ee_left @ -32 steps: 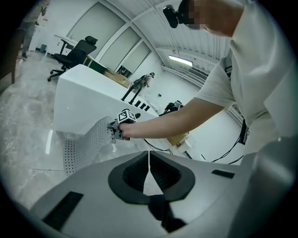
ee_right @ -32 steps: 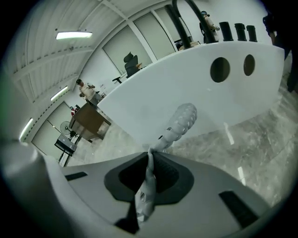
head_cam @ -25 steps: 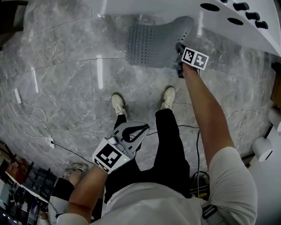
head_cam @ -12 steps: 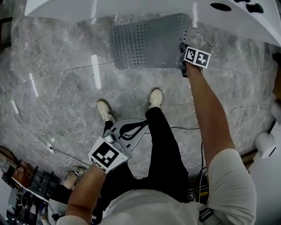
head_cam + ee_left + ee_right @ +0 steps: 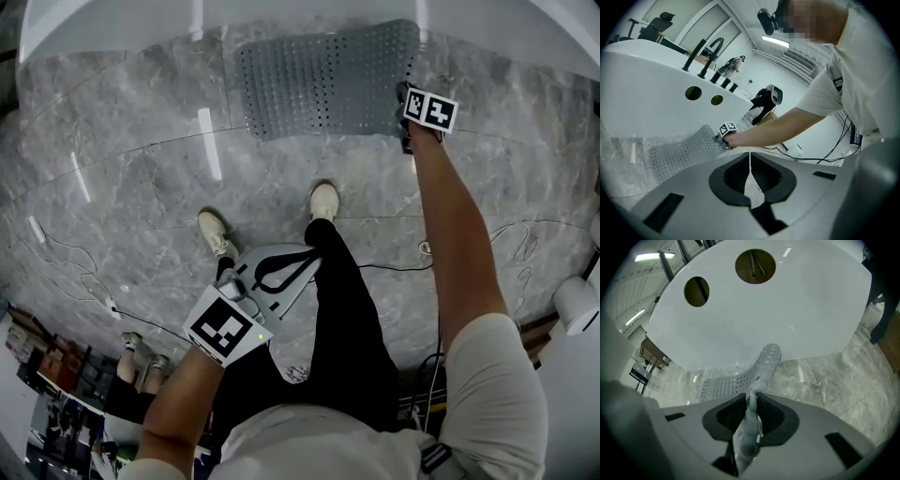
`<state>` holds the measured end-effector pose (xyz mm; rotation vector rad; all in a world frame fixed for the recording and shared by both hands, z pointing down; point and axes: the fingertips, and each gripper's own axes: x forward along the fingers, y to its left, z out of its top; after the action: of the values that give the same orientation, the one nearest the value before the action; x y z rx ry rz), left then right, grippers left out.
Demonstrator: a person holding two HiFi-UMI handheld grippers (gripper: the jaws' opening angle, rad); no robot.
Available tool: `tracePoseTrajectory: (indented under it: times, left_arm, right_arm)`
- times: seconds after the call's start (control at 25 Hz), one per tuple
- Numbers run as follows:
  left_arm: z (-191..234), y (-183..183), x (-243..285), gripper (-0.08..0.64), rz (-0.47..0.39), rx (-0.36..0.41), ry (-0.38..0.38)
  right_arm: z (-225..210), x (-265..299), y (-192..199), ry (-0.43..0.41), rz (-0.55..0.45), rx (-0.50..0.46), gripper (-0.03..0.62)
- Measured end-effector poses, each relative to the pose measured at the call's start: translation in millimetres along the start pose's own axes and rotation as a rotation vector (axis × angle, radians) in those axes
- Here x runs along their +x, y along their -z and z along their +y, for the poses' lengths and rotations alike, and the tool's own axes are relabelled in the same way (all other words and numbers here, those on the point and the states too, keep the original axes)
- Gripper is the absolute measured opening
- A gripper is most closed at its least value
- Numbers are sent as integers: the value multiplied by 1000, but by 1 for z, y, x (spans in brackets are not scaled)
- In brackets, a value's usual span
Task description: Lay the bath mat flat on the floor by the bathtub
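A grey perforated bath mat (image 5: pixel 323 77) lies spread on the marble floor against the white bathtub (image 5: pixel 281 19). My right gripper (image 5: pixel 405 117) is shut on the mat's right edge, which curls up between the jaws (image 5: pixel 754 394). The mat (image 5: pixel 682 152) also shows in the left gripper view, low at the left, with the right gripper (image 5: pixel 723 137) at its corner. My left gripper (image 5: pixel 295 262) hangs shut and empty over the person's legs, far from the mat.
The tub wall (image 5: pixel 754 319) with two round holes fills the right gripper view. Two white shoes (image 5: pixel 323 200) stand just short of the mat. Cables (image 5: pixel 66 258) trail on the floor at left and right. A white cylinder (image 5: pixel 577 305) sits at far right.
The mat has gone from bunched and raised to spread out nearly flat by the tub. My right gripper moved slightly right with its edge. The left gripper barely shifted.
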<state>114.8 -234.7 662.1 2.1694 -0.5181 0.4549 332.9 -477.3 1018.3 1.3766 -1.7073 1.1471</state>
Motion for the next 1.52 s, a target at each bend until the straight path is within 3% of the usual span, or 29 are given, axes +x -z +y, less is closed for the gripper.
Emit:
tracePoseTrajectory:
  times: [0.08,0.12,0.24,0.56,0.76,1.2,1.52]
  left_arm:
    - [0,1,4,23,10,3,-3]
    - [-1,1,6,23,16,6,-4]
    - [-14,-5,11,23,25,19,2]
    - [-62,-46,14,23,2,120,33]
    - [-96,-75,-1,23,-19,156,17]
    - [-178,-109,-56,23,-50,294,43]
    - [-235,-79,-134,23,-98,350,33]
  right_arm:
    - [-17,-3,2,38,10,2,98]
    - [-23,-7,3,54,12,4,63]
    - [-37,-28,10,68,23,3,53]
    - [-35,-115,44,18,29,1,11]
    - [-5,-183,61,-63,16,3,9]
    - [89,-346,74,-233,-26,-92,9]
    - [167,-480,118,-289,-104,-185,9]
